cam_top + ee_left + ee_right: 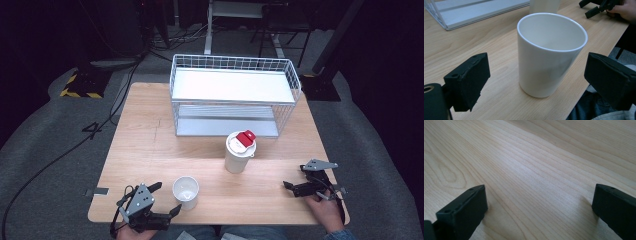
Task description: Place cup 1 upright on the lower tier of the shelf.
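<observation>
A plain white cup [185, 192] stands upright and empty near the table's front edge. My left gripper [167, 198] lies just left of it, jaws open and pointing at it. In the left gripper view the cup [549, 52] stands a little ahead of the gripper [536, 63], and neither pad touches it. My right gripper [294, 176] rests low over the table at the front right, held by a hand. Its jaws are open, and the right gripper view shows only bare wood between them [539, 192].
A white lidded tumbler with a red flap [239, 152] stands mid-table, behind and to the right of the cup. A white two-level wire rack [235, 95] fills the back of the wooden table [150, 150]. The table's front edge runs close to both hands.
</observation>
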Motion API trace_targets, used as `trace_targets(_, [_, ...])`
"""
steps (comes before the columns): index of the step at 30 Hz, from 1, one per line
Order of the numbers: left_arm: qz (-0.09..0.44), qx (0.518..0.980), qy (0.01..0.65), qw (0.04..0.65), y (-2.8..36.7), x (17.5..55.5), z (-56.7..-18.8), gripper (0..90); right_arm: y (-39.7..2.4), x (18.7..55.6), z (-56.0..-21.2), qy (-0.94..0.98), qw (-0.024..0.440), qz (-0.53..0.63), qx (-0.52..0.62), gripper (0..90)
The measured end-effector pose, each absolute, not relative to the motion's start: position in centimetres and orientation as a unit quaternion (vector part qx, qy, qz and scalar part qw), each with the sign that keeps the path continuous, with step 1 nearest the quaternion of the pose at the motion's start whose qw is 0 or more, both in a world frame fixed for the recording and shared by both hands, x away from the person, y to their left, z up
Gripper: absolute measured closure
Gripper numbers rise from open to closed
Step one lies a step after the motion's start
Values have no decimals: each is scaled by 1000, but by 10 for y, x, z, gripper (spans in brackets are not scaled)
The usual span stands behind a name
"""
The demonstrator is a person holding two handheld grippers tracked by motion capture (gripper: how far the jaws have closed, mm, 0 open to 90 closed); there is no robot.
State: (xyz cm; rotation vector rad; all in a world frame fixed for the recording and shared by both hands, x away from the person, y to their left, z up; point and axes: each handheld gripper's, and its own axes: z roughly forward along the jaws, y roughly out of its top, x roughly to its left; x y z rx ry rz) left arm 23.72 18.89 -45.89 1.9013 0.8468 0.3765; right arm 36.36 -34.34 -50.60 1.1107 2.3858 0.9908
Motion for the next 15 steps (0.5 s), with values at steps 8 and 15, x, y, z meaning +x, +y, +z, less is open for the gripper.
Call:
trace_targets(8, [146,795,345,478,179,244,-468,53,-343,364,-506,837,164,348,390,2])
trace_targets(15, [138,800,342,473,168,251,-475,47,-343,364,-506,837,164,348,390,2])
